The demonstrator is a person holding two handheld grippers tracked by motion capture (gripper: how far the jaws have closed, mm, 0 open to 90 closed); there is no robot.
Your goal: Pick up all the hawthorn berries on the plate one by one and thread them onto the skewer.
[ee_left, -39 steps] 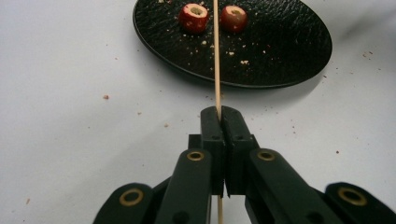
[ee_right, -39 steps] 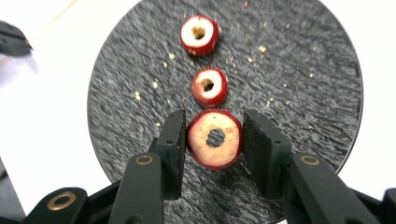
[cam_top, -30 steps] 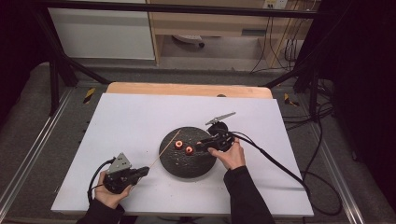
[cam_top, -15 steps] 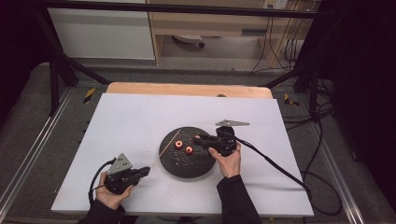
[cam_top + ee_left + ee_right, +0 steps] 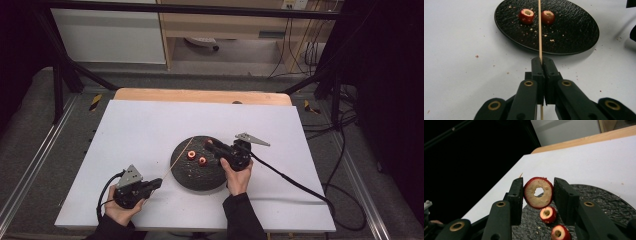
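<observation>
Right gripper (image 5: 538, 192) is clamped on a cored red fruit slice (image 5: 538, 192) above the black plate (image 5: 182, 177), left gripper (image 5: 541, 62) pinching the skewer (image 5: 539, 30). I'd line the hole up dead-on with the skewer tip, then slide on slowly

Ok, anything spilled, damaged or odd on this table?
Only crumbs: pale bits litter the black plate around the two cored red fruit pieces and spill onto the white table. The left gripper clamps the skewer; the right gripper holds a third cored piece.
</observation>
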